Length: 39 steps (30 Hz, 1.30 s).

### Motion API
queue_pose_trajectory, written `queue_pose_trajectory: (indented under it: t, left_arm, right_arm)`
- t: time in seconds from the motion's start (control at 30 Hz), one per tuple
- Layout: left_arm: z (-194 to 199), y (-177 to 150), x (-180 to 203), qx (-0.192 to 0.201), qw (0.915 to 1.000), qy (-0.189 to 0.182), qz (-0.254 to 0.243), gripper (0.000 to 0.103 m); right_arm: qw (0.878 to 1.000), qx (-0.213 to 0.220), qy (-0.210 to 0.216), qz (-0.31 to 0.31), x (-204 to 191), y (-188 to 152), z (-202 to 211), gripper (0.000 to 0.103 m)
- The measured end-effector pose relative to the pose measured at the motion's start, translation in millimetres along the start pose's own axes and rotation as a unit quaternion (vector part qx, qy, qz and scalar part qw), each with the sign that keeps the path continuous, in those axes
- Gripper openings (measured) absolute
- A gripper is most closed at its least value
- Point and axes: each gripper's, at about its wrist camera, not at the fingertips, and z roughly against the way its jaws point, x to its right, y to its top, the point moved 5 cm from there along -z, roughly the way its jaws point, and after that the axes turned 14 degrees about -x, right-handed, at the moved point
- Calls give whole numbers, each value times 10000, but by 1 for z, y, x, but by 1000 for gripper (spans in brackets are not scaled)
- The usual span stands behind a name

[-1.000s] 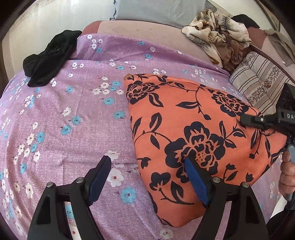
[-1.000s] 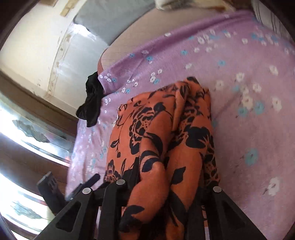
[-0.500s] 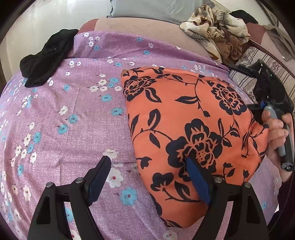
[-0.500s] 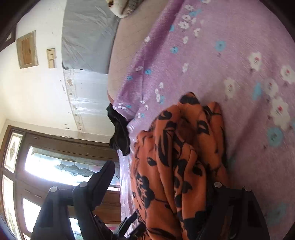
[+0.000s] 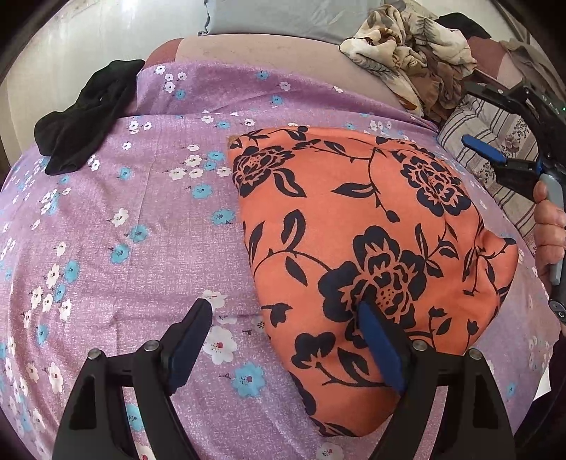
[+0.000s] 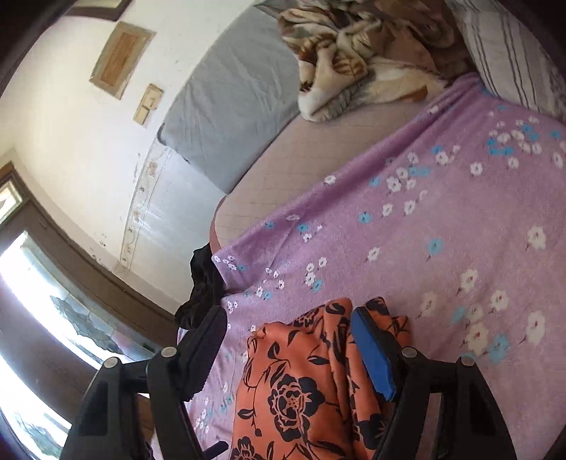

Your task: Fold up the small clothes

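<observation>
Orange with dark navy flowers: the folded cloth [image 5: 371,247], just in front of the left gripper [image 5: 283,311]. Lay flat on the purple flowered sheet [image 5: 141,230], folded into a rounded packet.

Left gripper: stood with jaws spread wide, nothing pinched. Hovered with its right finger [image 5: 378,350] over the near edge of the cloth and its left finger over bare sheet. Cannot tell whether the right finger touched the fabric.

Right gripper [image 6: 288,318]: seen from the left wrist camera at the far right of the cloth, carried by the right hand [image 5: 548,230] on its grey handle. Pointed across the cloth. Was closing a little at this moment, yet showed a wide gap. In its own view, had a bunched end of the cloth below and between the fingers, close to the blue pad, not squeezed by both pads.

Further ahead of the left gripper, to the left: a black garment [image 5: 85,116], crumpled at the far edge of the sheet, well apart from the cloth.

Further ahead to the right: a striped pillow [image 5: 495,134], and beyond it a heap of cream and brown clothes [image 5: 406,60].

Farthest: a grey pillow [image 5: 283,17] against the pale wall.
</observation>
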Motion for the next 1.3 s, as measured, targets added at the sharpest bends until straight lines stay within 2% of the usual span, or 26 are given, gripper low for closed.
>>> queue_pose_trajectory:
  t: [0.07, 0.17, 0.23, 0.27, 0.3, 0.33, 0.4, 0.5, 0.63, 0.77, 0.83, 0.9, 0.97, 1.07, 1.13, 1.3]
  left_arm:
    - [1, -1, 1, 21, 10000, 47, -18, 86]
    - [1, -3, 2, 12, 10000, 58, -42, 87]
    - [-3, -4, 1, -56, 10000, 55, 4, 96]
    - [-5, -4, -1, -90, 9999, 27, 56, 97]
    - [-8, -5, -2, -141, 9998, -20, 111, 98]
    - [-11, -5, -3, -188, 9996, -81, 168, 99]
    - [-13, -5, -6, -263, 9992, -165, 262, 101]
    - [-9, -5, -6, -259, 9994, -127, 214, 101]
    - [8, -6, -5, -14, 9999, -23, 115, 101]
    - [22, -6, -6, 139, 9992, -285, 263, 101]
    - [19, -9, -1, 18, 9994, -271, 203, 101]
    - [0, -15, 7, -384, 9992, -63, -67, 101]
    - [-15, -23, 11, -594, 9981, 69, -159, 101]
    - [-18, -22, 6, -653, 9977, -123, 92, 101]
    - [-16, -22, 3, -700, 9971, -227, 207, 101]
    - [-1, -26, 3, -440, 9987, -179, 173, 101]
  right_arm:
    - [9989, -317, -39, 345, -17, -8, -17, 75]
    - [9927, -1044, -275, 535, -24, -25, -57, 61]
    - [9841, -1555, -794, 339, -7, -35, -85, 55]
    - [9757, -1887, -1108, 92, 9, -41, -99, 51]
    - [9692, -2127, -1224, -209, 24, -48, -109, 38]
    - [9716, -2084, -1046, -398, 31, -50, -111, 36]
    - [9730, -2037, -985, -445, 31, -49, -105, 36]
    - [9729, -1959, -1188, -313, 23, -55, -89, 36]
    - [9705, -1773, -1631, 40, 6, -72, -58, 38]
    - [9697, -1718, -1716, 254, -15, -83, -36, 39]
    - [9669, -1820, -1767, 284, -19, -98, -31, 39]
    - [9540, -2147, -2082, 216, -11, -119, -37, 39]
    - [9436, -2485, -2181, 172, -1, -140, -47, 39]
    - [9362, -2414, -2476, 631, -7, -148, -53, 40]
    - [9365, -2400, -2457, 699, -8, -149, -54, 44]
    - [9435, -2392, -2231, 536, -2, -148, -49, 44]
